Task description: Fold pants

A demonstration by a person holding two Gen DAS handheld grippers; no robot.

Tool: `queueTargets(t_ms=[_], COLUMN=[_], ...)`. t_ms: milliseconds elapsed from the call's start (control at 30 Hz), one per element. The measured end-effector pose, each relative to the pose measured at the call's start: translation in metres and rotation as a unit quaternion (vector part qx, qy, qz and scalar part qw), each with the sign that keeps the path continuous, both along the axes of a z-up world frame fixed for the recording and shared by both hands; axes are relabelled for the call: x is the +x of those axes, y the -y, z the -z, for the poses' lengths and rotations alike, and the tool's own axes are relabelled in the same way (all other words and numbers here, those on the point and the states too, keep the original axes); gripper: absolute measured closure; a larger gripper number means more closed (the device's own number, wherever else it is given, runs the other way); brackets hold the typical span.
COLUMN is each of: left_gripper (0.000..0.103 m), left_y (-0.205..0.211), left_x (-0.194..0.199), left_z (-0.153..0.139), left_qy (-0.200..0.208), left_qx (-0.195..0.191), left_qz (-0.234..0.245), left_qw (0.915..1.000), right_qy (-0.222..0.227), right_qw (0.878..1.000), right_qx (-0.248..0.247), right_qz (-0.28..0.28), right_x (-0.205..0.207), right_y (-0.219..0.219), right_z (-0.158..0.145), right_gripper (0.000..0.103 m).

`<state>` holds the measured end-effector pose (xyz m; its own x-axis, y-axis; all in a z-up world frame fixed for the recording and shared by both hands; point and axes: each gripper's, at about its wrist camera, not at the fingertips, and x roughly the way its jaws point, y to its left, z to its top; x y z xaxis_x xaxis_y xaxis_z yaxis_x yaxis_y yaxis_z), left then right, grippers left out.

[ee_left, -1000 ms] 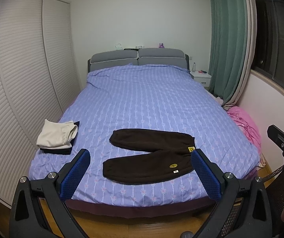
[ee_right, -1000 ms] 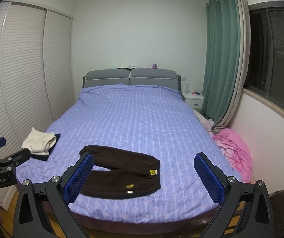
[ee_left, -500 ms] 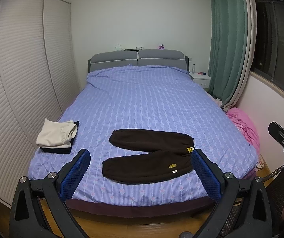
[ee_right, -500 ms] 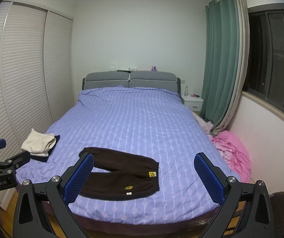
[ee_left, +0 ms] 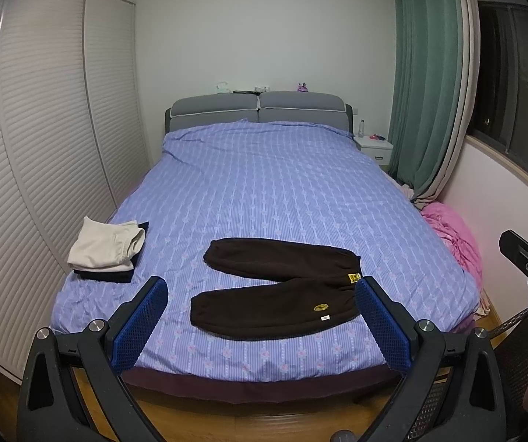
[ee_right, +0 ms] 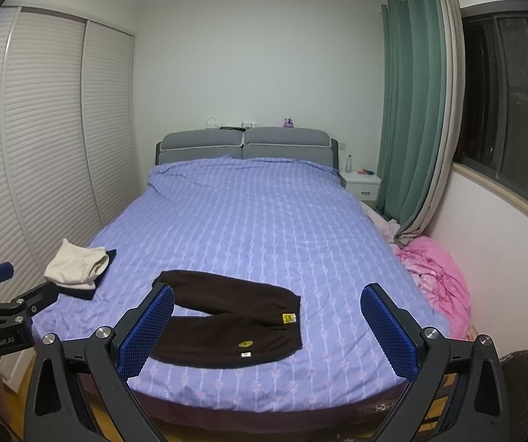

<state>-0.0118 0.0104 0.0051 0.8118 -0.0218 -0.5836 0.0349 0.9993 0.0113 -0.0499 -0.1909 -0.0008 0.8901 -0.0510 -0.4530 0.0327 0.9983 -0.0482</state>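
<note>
Dark brown fleece pants (ee_left: 278, 287) lie on the purple-sheeted bed (ee_left: 271, 184) at 6 o'clock; cream-and-black folded clothes stack (ee_left: 107, 248) at 9 o'clock; grey padded headboard (ee_left: 260, 110) at 12.

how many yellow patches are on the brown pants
2. Both are on the brown pants near the waist end: a square yellow patch on the far leg and an oval yellow patch on the near leg. Others may be hidden underneath.

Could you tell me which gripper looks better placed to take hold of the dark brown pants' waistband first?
Probably the right gripper. The waistband of the dark brown pants lies between its open fingers, while in the left wrist view it sits at the far right, beside the left gripper's right finger.
</note>
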Motion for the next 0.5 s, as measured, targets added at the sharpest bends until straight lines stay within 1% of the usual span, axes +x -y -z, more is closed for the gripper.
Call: queueTargets(t_ms=[333, 500], left_gripper=[0.000, 0.000], left_y=[-0.003, -0.014], left_x=[-0.002, -0.001], left_z=[0.002, 0.004], left_qy=[-0.002, -0.001], left_qx=[0.002, 0.006], left_qz=[0.001, 0.000], left_qw=[1.0000, 1.0000], right_qy=[-0.005, -0.010], right_qw=[1.000, 1.000], right_qx=[0.001, 0.005], right_qz=[-0.005, -0.006], right_x=[0.002, 0.005], right_y=[-0.003, -0.011], right_z=[0.003, 0.006], right_gripper=[0.001, 0.001])
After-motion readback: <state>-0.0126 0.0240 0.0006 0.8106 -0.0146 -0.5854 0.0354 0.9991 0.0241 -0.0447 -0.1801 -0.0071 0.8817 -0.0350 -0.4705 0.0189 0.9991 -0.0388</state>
